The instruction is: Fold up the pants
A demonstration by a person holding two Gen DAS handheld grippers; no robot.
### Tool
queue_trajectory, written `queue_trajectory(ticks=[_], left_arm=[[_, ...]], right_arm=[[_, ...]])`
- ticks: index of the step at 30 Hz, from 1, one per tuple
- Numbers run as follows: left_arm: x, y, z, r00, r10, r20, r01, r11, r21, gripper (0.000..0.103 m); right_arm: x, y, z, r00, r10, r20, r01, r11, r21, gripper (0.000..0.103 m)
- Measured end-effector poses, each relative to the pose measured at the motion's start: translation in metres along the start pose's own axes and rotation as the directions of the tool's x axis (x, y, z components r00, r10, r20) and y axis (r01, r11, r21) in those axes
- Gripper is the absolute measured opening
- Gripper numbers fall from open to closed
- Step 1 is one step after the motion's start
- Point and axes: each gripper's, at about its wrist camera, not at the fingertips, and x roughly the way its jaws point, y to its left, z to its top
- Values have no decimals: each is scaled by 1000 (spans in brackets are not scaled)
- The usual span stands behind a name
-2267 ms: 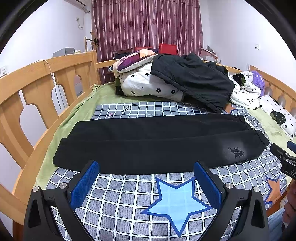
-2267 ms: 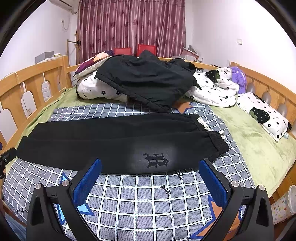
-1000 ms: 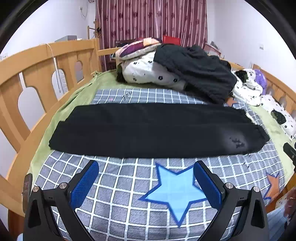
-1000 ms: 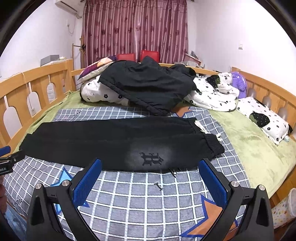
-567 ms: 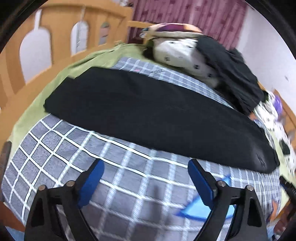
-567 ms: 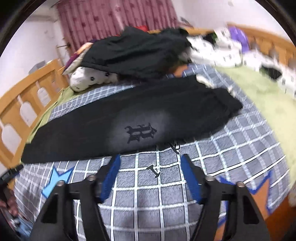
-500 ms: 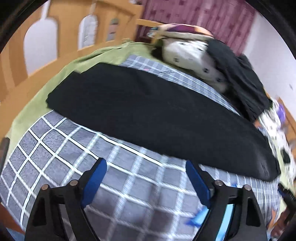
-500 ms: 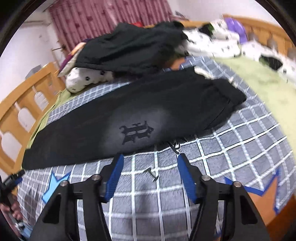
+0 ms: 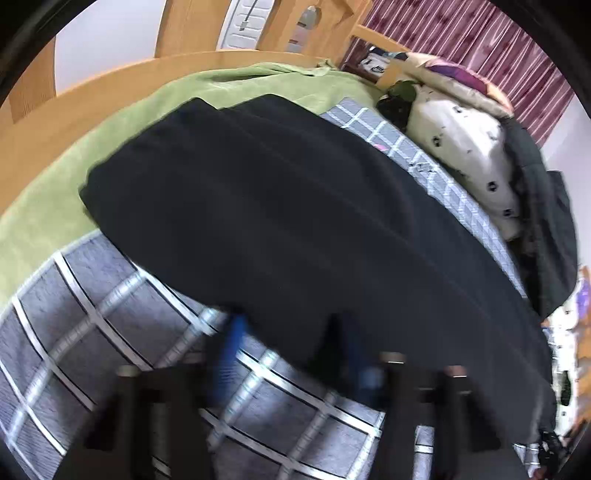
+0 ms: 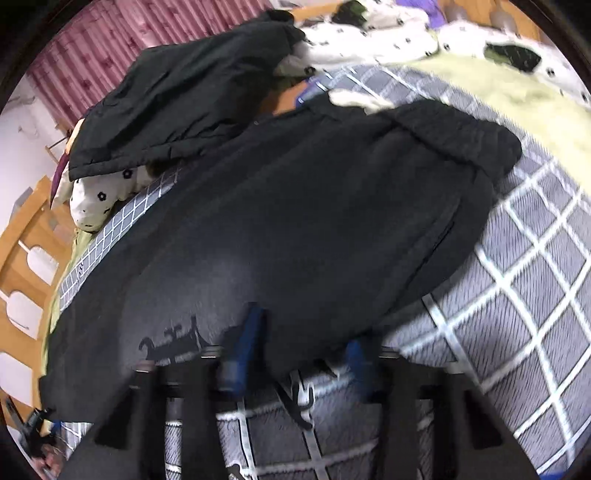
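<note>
Black pants (image 9: 295,229) lie flat, folded lengthwise, across a grey checked blanket (image 9: 92,314) on a bed. In the left wrist view my left gripper (image 9: 291,354) is low at the near edge by the leg end, jaws partly closed with the hem between the blue pads (image 9: 229,350). In the right wrist view the pants (image 10: 314,206) show a printed logo (image 10: 173,343) and the elastic waistband (image 10: 461,133). My right gripper (image 10: 303,354) straddles the near edge by the waist, jaws narrowed, fabric between the pads (image 10: 247,339). The views are blurred.
A wooden bed rail (image 9: 74,96) curves along the left. A green blanket (image 9: 55,192) lies under the checked one. A dotted white quilt (image 9: 461,136) and a black jacket (image 10: 192,85) are piled at the far side. White dotted pillows (image 10: 388,33) lie far right.
Both grippers have dropped from above the bed down to the near edge of the pants. Both jaws have narrowed from wide open and now have the fabric edge between them.
</note>
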Motion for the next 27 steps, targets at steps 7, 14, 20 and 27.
queue_trajectory(ticks=[7,14,20,27], left_arm=[[-26,-14,24,999,-12,48,11,1000,15,14],[-52,-52,77,986,-81,145,69,994,84,14],[-31,-90,112,973,-56,225,15,984,178,14],[41,-117,143,965,-8,263,-53,973,224,14]], right_arm=[[-33,25,27,997,35,70,-30,996,-80,17],[-54,59,73,990,72,123,-53,987,-153,15],[-31,75,113,986,101,132,-79,984,-162,15],[38,90,150,991,87,105,-65,978,-199,15]])
